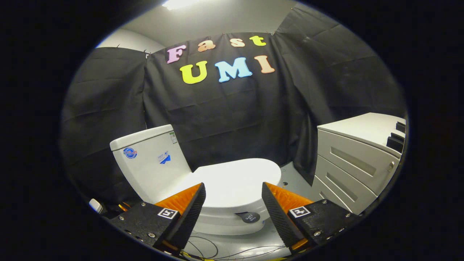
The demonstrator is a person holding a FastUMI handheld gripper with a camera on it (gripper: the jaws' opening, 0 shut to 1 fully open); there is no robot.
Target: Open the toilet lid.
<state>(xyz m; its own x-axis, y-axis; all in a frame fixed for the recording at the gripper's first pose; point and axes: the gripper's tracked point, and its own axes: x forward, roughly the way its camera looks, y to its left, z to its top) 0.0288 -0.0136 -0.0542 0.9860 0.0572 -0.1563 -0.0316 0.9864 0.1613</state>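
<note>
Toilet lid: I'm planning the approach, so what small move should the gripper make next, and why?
Probably ease forward and slightly down toward the lid's near edge. The lid lies flat and closed on the toilet, and the gripper is open, its fingers apart and touching nothing, with the lid's edge just beyond them.

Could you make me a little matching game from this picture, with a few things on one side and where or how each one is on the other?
Things:
1. toilet lid
2. tank
3. drawer cabinet
4. gripper

Descriptions:
A. open, fingers apart with nothing between them
B. lying flat and closed, just ahead of the fingers
C. standing beside the toilet, opposite the tank
D. upright behind the lid, with stickers on its face

Pairs: 1-B, 2-D, 3-C, 4-A
</note>
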